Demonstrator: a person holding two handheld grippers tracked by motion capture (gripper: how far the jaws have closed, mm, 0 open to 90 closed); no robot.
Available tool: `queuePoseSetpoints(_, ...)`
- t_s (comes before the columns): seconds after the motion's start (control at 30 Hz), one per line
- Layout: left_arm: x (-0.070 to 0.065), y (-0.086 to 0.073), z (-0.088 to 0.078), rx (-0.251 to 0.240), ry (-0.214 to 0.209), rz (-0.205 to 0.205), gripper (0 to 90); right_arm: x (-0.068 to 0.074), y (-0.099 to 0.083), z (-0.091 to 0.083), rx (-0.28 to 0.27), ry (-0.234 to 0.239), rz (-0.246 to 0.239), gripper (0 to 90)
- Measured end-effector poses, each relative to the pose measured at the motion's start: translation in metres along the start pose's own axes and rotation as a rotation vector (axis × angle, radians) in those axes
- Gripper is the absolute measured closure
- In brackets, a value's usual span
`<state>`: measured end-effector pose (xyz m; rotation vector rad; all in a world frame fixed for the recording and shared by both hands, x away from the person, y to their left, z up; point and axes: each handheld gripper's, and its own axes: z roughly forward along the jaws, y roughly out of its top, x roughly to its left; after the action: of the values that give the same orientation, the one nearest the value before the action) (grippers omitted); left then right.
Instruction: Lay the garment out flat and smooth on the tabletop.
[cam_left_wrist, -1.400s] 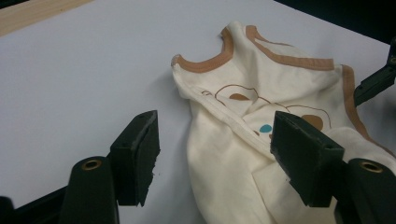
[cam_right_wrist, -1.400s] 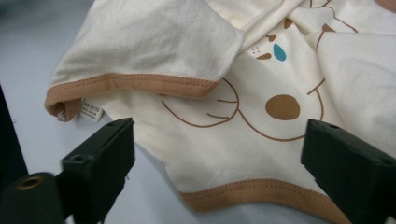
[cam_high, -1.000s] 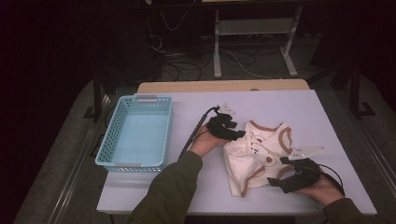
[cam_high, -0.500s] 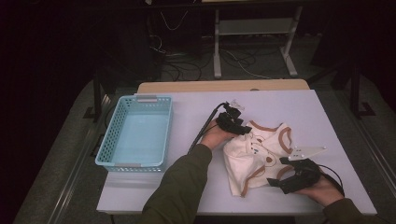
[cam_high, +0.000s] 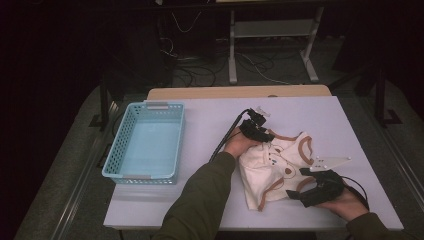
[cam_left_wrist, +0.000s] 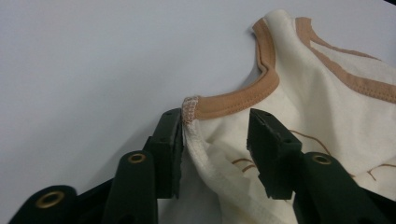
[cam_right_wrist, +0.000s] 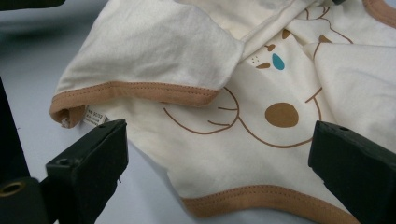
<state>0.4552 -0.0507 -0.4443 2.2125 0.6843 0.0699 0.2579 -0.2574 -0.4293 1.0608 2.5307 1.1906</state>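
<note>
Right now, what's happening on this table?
A person is working a small cream shirt with brown trim on the table. The left tongs have just been closing around a trimmed corner, one pad touching it, not clamped. The right tongs stand wide open over its hem. The blue basket sits beside it.

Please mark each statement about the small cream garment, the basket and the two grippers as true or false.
1. The cream garment lies inside the blue basket. False: it lies on the white table, to the right of the basket.
2. The garment has brown trim along its edges. True.
3. The left gripper has a corner of the garment between its jaws. True: the jaws have just been closing, and a gap remains at one jaw.
4. The right gripper is clamped shut on the cloth. False: its jaws stand wide apart over the cloth.
5. The basket holds folded clothes. False: nothing lies in it.
</note>
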Motion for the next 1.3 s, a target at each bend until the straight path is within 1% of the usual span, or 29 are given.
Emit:
queuePoseSetpoints(0.07,0.001,-0.001,0.001,0.003,-0.004,-0.005,65.0,0.000,0.000,-0.001,-0.003,0.001,-0.001,4.8)
queuePoseSetpoints(0.1,0.002,-0.001,0.000,0.021,-0.008,0.004,68.6,0.000,0.000,-0.001,-0.004,0.001,-0.001,4.9)
queuePoseSetpoints(0.13,0.001,-0.001,0.001,0.013,-0.005,-0.002,73.6,0.000,0.000,-0.001,-0.006,0.002,-0.001,5.0)
queuePoseSetpoints(0.2,0.003,-0.001,-0.001,0.030,-0.008,0.014,81.9,0.000,0.000,-0.001,-0.007,0.002,-0.001,5.1)
queuePoseSetpoints(0.27,0.004,-0.002,-0.003,0.030,-0.008,0.005,85.9,-0.001,0.000,-0.001,-0.009,0.002,0.001,5.1)
queuePoseSetpoints(0.3,0.005,-0.003,-0.004,0.033,-0.012,0.006,86.5,-0.001,0.000,-0.002,-0.010,0.002,0.002,5.1)
queuePoseSetpoints(0.37,0.004,-0.004,-0.006,0.021,-0.005,0.000,86.8,0.000,0.000,-0.003,-0.013,0.000,0.001,5.2)
queuePoseSetpoints(0.47,0.004,-0.007,-0.011,-0.013,-0.005,-0.018,87.0,0.000,0.000,-0.003,-0.014,0.000,-0.001,5.2)
queuePoseSetpoints(0.53,0.004,-0.009,-0.016,-0.016,-0.007,-0.018,87.1,0.000,0.000,-0.002,-0.013,0.001,-0.001,5.2)
queuePoseSetpoints(0.57,0.003,-0.011,-0.017,-0.027,-0.004,-0.023,87.1,-0.001,0.000,-0.002,-0.013,0.001,0.000,5.2)
queuePoseSetpoints(0.7,0.005,-0.014,-0.025,-0.031,0.005,-0.016,87.1,-0.001,0.001,-0.002,-0.013,-0.003,0.000,5.2)
queuePoseSetpoints(0.73,0.006,-0.014,-0.027,-0.043,0.008,-0.026,87.2,-0.001,0.001,-0.002,-0.014,-0.004,0.000,5.2)
queuePoseSetpoints(0.77,0.006,-0.015,-0.028,-0.043,0.011,-0.027,87.1,-0.001,0.001,-0.002,-0.014,-0.004,0.001,5.2)
queuePoseSetpoints(0.8,0.008,-0.016,-0.031,-0.038,0.015,-0.020,87.1,-0.001,0.001,-0.002,-0.014,-0.003,0.002,5.2)
queuePoseSetpoints(0.83,0.008,-0.017,-0.032,-0.049,0.020,-0.031,87.1,-0.001,0.001,-0.002,-0.013,-0.004,0.002,5.2)
queuePoseSetpoints(0.9,0.011,-0.020,-0.037,-0.052,0.029,-0.027,87.2,-0.001,0.001,-0.001,-0.010,-0.004,0.000,5.2)
queuePoseSetpoints(1.0,0.015,-0.024,-0.043,-0.061,0.044,-0.042,87.1,-0.001,0.001,-0.001,-0.011,-0.004,0.002,5.2)
queuePoseSetpoints(1.03,0.017,-0.025,-0.044,-0.072,0.050,-0.055,87.1,-0.001,0.001,-0.001,-0.011,-0.004,0.002,5.2)
queuePoseSetpoints(1.07,0.019,-0.026,-0.047,-0.057,0.053,-0.040,87.1,-0.001,0.001,-0.001,-0.010,-0.004,0.002,5.2)
queuePoseSetpoints(1.1,0.021,-0.027,-0.049,-0.066,0.060,-0.051,87.1,-0.001,0.001,-0.001,-0.010,-0.004,0.002,5.2)
queuePoseSetpoints(1.13,0.023,-0.029,-0.051,-0.067,0.065,-0.049,87.2,-0.001,0.001,-0.001,-0.010,-0.006,0.002,5.2)
queuePoseSetpoints(1.17,0.024,-0.030,-0.053,-0.077,0.070,-0.061,87.1,-0.001,0.001,-0.001,-0.011,-0.007,0.003,5.2)
queuePoseSetpoints(1.2,0.027,-0.031,-0.055,-0.072,0.078,-0.057,87.1,-0.001,0.001,-0.001,-0.011,-0.007,0.003,5.2)
queuePoseSetpoints(1.3,0.034,-0.036,-0.062,-0.077,0.099,-0.076,87.1,-0.001,0.001,0.000,-0.007,-0.006,0.003,5.2)
